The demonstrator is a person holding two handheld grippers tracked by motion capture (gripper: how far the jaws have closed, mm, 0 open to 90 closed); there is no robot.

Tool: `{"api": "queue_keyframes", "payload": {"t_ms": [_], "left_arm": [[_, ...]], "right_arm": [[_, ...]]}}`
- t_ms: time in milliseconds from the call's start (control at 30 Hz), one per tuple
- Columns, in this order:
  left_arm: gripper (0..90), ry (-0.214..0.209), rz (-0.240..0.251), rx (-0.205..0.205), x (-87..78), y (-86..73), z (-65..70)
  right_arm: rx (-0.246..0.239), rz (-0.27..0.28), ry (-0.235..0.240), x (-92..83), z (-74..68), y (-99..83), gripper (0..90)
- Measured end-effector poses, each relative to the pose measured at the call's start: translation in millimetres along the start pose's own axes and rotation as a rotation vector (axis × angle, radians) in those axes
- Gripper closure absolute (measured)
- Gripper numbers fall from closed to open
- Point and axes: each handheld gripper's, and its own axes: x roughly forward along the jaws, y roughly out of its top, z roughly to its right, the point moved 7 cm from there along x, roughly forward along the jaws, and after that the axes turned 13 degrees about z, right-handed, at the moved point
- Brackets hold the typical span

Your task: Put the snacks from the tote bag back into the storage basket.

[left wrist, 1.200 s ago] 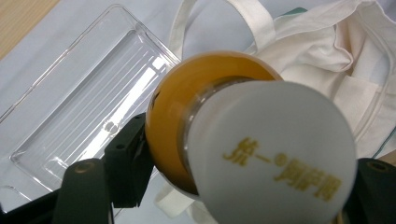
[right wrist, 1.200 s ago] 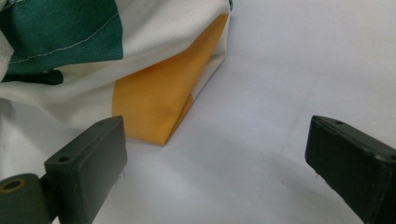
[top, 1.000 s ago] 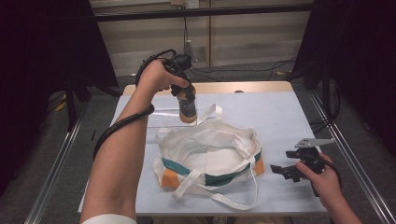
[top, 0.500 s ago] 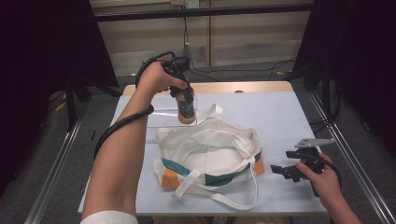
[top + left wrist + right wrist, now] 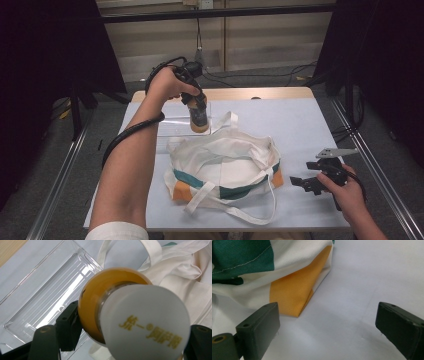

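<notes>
My left gripper is shut on a small bottle of orange liquid with a white cap, held upright above the right end of a clear plastic tray. In the left gripper view the cap and the orange body of the bottle sit between the black jaws of my left gripper, with the tray below. A white tote bag with green and orange patches lies at mid-table. My right gripper stands open on the table right of the bag. In the right gripper view nothing is between the jaws of my right gripper, beside the bag's orange corner.
The pale blue table top has bare room at the right and far right. The bag's long straps trail toward the front edge. Metal rails run along both sides of the table, and cables lie on the floor behind it.
</notes>
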Motion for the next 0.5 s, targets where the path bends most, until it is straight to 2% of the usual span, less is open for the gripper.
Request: {"api": "queue_keyframes", "payload": {"t_ms": [367,500], "left_arm": [[30.2,0.004,-0.006,-0.014,7.6,-1.3,-3.2],[30.2,0.008,-0.014,-0.003,9.6,-1.5,-3.6]], "right_arm": [[0.000,0.001,0.000,0.2,0.3,-0.3,5.2],[0.002,-0.002,-0.001,-0.1,0.7,-0.6,5.2]]}}
